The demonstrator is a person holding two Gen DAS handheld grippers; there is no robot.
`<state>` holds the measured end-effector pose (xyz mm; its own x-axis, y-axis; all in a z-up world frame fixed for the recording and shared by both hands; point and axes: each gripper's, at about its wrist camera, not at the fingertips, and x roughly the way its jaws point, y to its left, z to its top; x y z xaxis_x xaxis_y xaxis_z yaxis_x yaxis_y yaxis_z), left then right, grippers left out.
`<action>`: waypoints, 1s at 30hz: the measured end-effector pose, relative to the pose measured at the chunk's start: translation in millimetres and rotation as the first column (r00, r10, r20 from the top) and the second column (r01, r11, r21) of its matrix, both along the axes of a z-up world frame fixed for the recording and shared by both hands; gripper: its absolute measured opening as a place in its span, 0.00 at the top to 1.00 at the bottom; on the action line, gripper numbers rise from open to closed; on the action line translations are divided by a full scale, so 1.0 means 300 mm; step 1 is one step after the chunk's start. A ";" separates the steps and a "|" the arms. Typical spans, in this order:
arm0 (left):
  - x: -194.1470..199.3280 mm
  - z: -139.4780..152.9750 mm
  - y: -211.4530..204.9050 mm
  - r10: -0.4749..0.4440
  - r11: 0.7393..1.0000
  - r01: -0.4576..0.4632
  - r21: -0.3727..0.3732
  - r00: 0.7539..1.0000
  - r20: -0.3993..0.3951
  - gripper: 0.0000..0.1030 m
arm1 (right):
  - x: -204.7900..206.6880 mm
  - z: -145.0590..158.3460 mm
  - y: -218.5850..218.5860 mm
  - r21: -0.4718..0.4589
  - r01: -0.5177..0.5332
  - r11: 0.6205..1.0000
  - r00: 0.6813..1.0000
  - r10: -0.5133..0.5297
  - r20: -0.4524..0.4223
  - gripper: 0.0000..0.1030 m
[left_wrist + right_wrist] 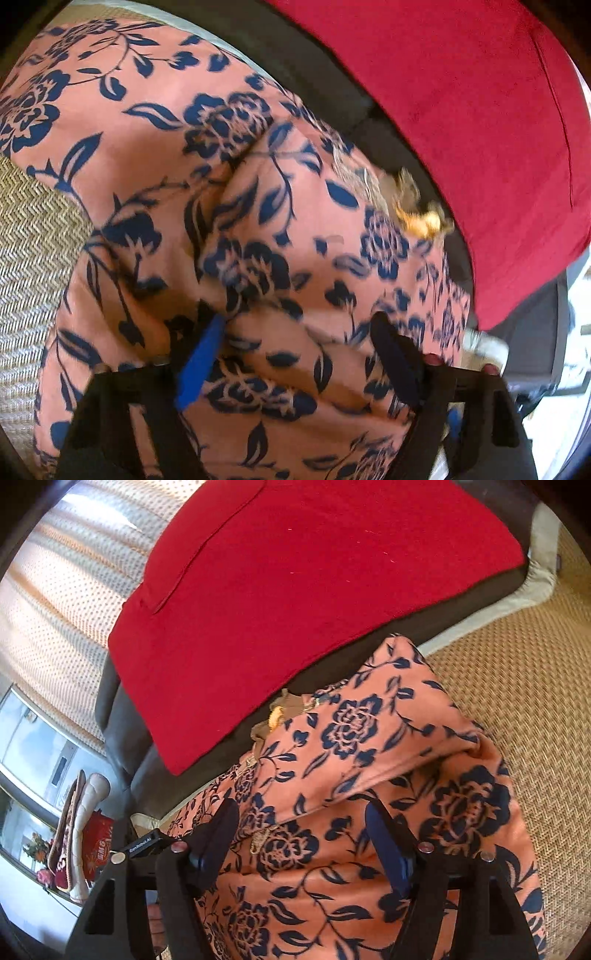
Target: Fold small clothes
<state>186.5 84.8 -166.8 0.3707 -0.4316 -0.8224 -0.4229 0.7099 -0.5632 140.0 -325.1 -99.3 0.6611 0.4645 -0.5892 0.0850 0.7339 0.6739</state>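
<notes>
A salmon-pink garment with a dark blue flower print (155, 147) lies on a woven mat and fills most of both views (354, 738). It has gold trim at one edge (421, 218). My left gripper (295, 332) is open, its fingers spread wide just above the cloth, with fabric bunched between them. My right gripper (303, 819) is open too, its fingers apart over a folded-over layer of the same garment. Neither gripper pinches the cloth.
A red cloth (461, 110) lies on a dark grey cushion (155, 775) just beyond the garment. The woven mat (517, 686) shows beside it. Curtains, a window and small items (74, 834) are at the far left of the right wrist view.
</notes>
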 end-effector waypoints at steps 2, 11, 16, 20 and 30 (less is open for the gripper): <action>0.018 -0.024 0.035 0.060 0.997 -0.062 -0.039 0.997 -0.051 1.00 | -0.006 -0.019 -0.005 0.003 -0.002 1.000 1.000 0.002 -0.003 0.28; -0.029 0.247 -0.122 -0.177 0.881 0.022 0.473 0.942 0.286 0.97 | 0.000 -0.019 -0.120 0.050 0.061 0.997 0.998 -0.061 0.000 0.28; 0.009 0.032 -0.079 -0.150 0.876 0.091 0.473 0.985 0.089 0.97 | 0.108 -0.009 -0.170 0.187 0.013 0.982 1.000 -0.012 -0.007 0.24; 0.016 0.009 -0.091 -0.171 0.859 0.110 0.500 0.982 0.077 0.94 | 0.247 -0.162 -0.201 0.195 0.031 0.980 0.977 0.011 -0.211 0.16; 0.000 0.072 -0.007 -0.203 0.918 0.146 0.369 0.972 0.120 0.55 | 0.288 -0.169 -0.201 0.030 0.022 0.999 0.983 -0.016 -0.185 0.09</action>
